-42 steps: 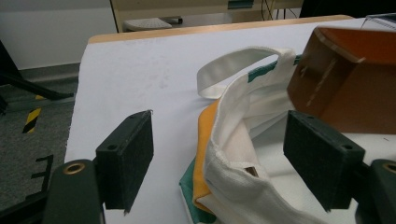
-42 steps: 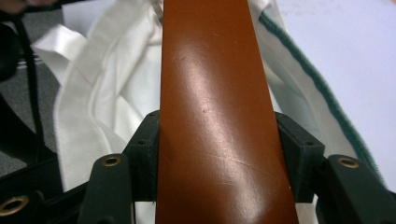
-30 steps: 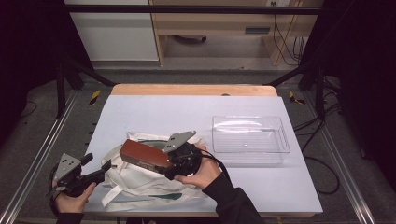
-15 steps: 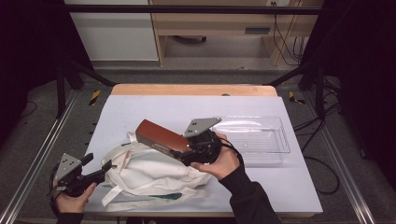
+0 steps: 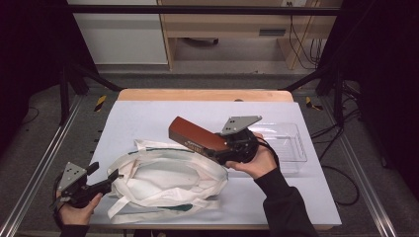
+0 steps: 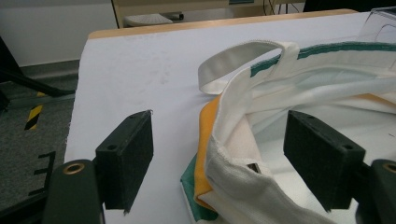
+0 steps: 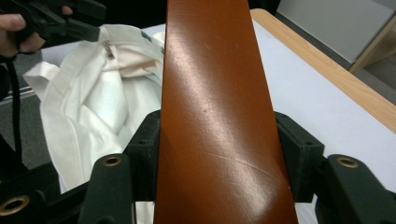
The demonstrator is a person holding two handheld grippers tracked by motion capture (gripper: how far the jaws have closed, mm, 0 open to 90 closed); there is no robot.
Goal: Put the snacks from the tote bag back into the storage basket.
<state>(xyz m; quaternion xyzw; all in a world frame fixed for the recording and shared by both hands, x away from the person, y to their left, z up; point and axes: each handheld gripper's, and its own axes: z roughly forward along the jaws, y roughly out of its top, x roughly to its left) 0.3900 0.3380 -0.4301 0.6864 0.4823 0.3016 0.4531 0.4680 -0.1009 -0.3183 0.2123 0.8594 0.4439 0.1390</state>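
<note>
Right gripper (image 5: 225, 148) clamped on a brown box (image 5: 197, 136), jaws pressing both long sides, box jutting beyond them above the white bag (image 5: 168, 180). Left gripper (image 5: 111, 178) at the bag's rim, jaws wide, fabric between them, not pinched.

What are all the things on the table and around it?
Box: one, reddish-brown, long, held above the bag's far edge.
Bag: one, white cloth with green trim, lying open on the near left.
Tray: one, clear plastic, on the right.
Table cover: one, pale white-blue, over a wooden table.
Right gripper: one, black, shut on the box.
Left gripper: one, black, jaws open around the bag's rim.
Hands: two, at the near edge.
</note>
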